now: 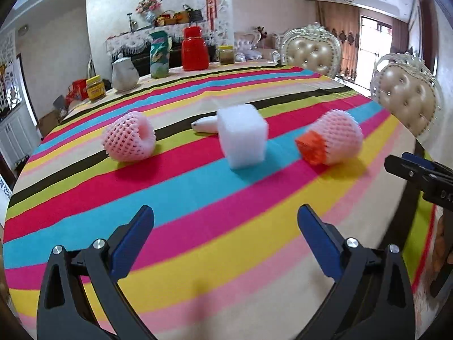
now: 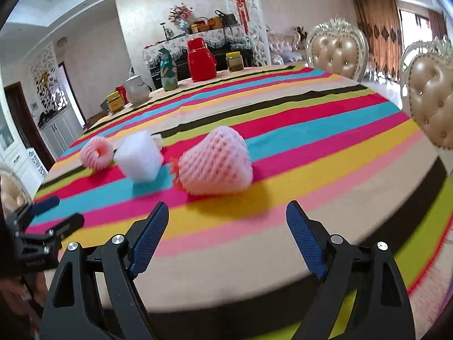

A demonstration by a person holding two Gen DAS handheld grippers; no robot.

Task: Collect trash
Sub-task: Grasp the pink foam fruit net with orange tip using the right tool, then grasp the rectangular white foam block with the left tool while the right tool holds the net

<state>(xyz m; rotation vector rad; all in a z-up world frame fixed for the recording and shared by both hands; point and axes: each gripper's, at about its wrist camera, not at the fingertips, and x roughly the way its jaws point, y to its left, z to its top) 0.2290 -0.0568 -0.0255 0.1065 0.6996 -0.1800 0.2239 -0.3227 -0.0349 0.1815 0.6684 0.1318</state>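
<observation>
On the striped tablecloth (image 1: 198,187) lie a pink foam net sleeve (image 1: 128,138), a white foam block (image 1: 243,138) with a small white wrapper (image 1: 205,124) behind it, and a second pink foam net with an orange piece inside (image 1: 329,138). My left gripper (image 1: 225,221) hovers open and empty in front of them. In the right wrist view the pink net with orange (image 2: 216,164) lies just beyond my open, empty right gripper (image 2: 227,216); the white block (image 2: 140,158) and the other pink net (image 2: 96,153) sit further left. The right gripper's tip shows at the left view's right edge.
At the table's far end stand a red flask (image 1: 194,48), a green patterned bag (image 1: 160,55), a white jug (image 1: 123,74) and jars (image 1: 95,87). Two padded chairs (image 1: 407,96) stand at the right side. The left gripper (image 2: 53,215) shows low on the left of the right wrist view.
</observation>
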